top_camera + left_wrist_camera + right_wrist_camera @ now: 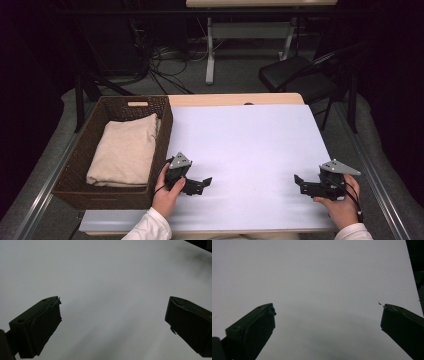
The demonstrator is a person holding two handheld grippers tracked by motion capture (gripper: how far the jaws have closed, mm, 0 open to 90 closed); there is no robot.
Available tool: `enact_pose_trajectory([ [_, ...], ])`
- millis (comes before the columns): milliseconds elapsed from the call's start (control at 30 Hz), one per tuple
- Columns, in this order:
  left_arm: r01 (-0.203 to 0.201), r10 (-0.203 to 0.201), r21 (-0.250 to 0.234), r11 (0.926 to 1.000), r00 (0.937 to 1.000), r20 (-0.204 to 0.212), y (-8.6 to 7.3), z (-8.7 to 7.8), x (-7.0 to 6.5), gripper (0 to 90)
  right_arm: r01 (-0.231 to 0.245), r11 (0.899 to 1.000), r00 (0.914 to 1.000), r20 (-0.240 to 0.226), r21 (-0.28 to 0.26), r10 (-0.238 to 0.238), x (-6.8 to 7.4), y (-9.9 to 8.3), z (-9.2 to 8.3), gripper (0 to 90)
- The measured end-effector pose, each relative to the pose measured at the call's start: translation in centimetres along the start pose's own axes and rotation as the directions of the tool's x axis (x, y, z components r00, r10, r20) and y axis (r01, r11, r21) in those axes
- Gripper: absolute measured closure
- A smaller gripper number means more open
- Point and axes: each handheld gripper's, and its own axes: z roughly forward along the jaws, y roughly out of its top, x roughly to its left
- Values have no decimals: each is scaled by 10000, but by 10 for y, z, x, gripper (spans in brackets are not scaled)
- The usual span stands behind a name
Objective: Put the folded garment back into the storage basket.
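A folded beige cloth [126, 148] lies in a dark brown woven basket [160, 119] at the left of the table. My left gripper [206, 182] rests low over the white table top [250, 145] just right of the basket, held by a hand, its jaws pointing right. In the left gripper view its jaws stand wide apart and the left gripper [113, 306] holds nothing. My right gripper [297, 181] sits near the table's front right, jaws pointing left. It is open too, and the right gripper [327, 308] has bare white surface between its jaws.
A wooden strip [235, 99] runs along the table's far edge. Beyond the table stand a black chair [300, 75] and a desk frame [210, 50] with cables on the floor. Metal rails [380, 170] flank the table on both sides.
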Motion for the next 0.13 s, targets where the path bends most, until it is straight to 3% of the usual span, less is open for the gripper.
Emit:
enact_pose_trajectory([
  [133, 73, -73, 60, 10000, 10000, 40, -1, 1, 1, 3, 104, 9999, 9999, -21, 123, -103, 1, 0, 2, 0],
])
